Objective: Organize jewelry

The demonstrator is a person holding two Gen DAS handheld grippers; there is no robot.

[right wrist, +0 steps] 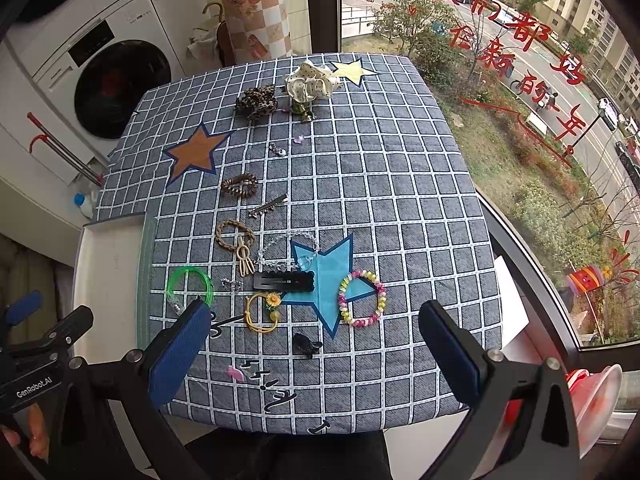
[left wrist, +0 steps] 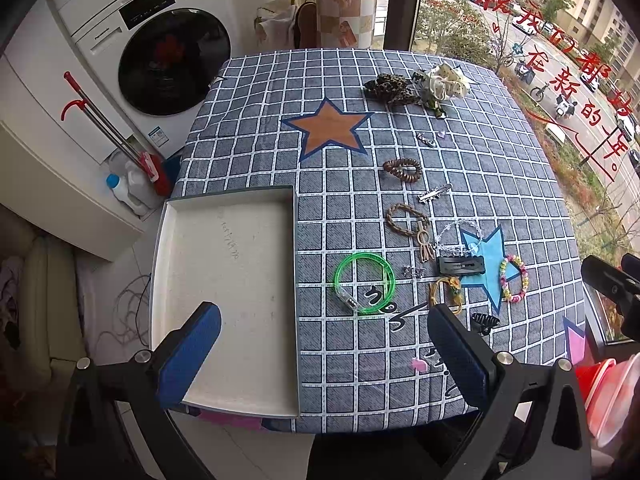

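Nothing has been sorted: the white tray (left wrist: pixel 224 280) at lower left is bare, jewelry lies scattered at frame centre, and both grippers (left wrist: pixel 324 356) (right wrist: pixel 316 344) are held apart, unloaded.

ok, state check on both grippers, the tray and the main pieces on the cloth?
left gripper: open, holding nothing
right gripper: open, holding nothing
white tray: no jewelry in it
green bangle: flat on the cloth, beside the tray
pastel bead bracelet: flat, on the blue star
black hair clip: lying flat
cream scrunchie: at the far edge, bunched
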